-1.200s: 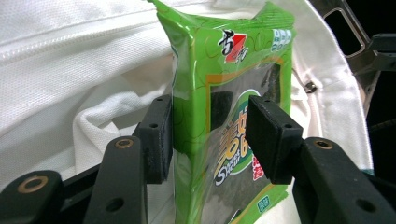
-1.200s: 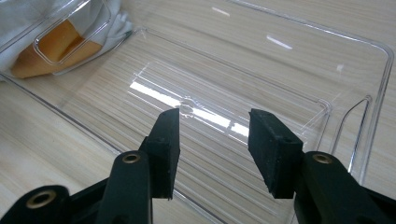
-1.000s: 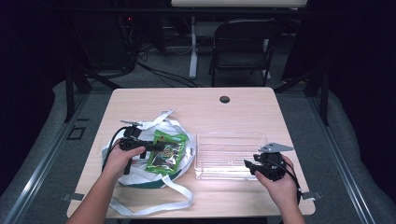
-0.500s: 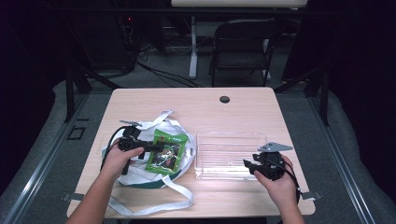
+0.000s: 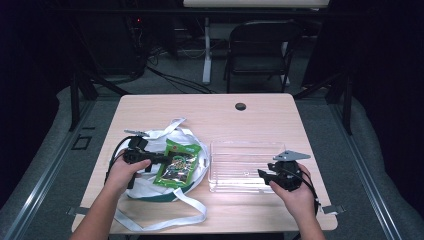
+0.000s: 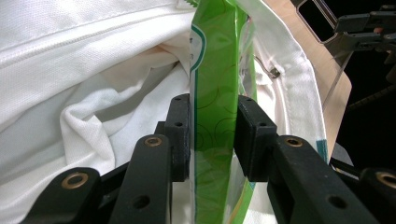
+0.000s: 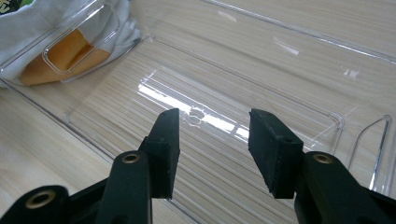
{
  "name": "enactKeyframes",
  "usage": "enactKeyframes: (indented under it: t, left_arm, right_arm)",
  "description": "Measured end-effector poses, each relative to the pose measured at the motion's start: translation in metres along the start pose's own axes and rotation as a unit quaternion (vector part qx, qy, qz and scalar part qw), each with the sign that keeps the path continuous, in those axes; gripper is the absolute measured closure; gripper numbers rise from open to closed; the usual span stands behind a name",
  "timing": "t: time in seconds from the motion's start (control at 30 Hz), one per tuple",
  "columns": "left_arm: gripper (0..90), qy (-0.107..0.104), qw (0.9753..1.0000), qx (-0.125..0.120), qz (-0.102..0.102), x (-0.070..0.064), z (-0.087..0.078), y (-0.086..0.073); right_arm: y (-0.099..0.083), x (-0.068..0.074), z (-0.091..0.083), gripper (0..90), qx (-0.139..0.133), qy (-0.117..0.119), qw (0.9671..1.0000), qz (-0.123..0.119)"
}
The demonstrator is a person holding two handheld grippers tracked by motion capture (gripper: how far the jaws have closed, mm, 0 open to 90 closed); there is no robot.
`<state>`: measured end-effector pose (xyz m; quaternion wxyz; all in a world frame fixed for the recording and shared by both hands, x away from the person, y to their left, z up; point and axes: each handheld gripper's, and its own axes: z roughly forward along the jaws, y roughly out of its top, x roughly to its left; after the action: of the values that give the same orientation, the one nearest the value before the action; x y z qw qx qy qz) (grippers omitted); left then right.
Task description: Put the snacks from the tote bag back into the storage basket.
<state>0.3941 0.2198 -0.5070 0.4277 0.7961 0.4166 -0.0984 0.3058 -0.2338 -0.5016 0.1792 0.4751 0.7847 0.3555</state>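
Judging from its thin, crinkled film, the green snack packet [image 5: 178, 163] will handle as a light, floppy thing: it bends rather than holds its shape, the glossy surface may slip, and whatever is inside could crush under a hard pinch. The flat sealed edge looks the safest place to take it, where the film is doubled and nothing breakable sits between the jaws. It lies on top of the white cloth bag [image 5: 150, 181], at the left half of the table [image 5: 260, 120], just beside the clear plastic tray [image 5: 240, 165].

The left gripper [image 6: 212, 135] has its jaws closed to a narrow slot on the packet's edge, one pad on each face, the film standing upright between them with white cloth behind. The grip sits low on the packet, so the free end will likely droop when lifted.

The right gripper [image 7: 212, 149] hovers over the near end of the tray, its jaws spread wide and grasping nothing; the tray floor shows bare between them.
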Motion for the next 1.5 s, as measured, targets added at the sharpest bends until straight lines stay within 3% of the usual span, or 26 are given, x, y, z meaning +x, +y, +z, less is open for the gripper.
enactKeyframes:
  t: [0.6, 1.03, 1.5]
  left_arm:
    - [71.8, -0.014, 0.9998, 0.000, 0.014, -0.006, -0.011, -0.007]
    - [72.0, -0.018, 0.9993, 0.019, 0.027, -0.005, -0.015, -0.009]
    - [72.6, -0.009, 0.9994, 0.005, 0.032, -0.005, -0.020, -0.008]
  right_arm:
    - [0.008, 0.003, 0.010, 53.3, 0.001, 0.012, 0.9999, -0.008]
    - [0.009, 0.004, 0.012, 53.2, 0.003, 0.011, 0.9999, -0.011]
    - [0.009, 0.004, 0.011, 53.2, 0.000, 0.009, 0.9999, -0.015]
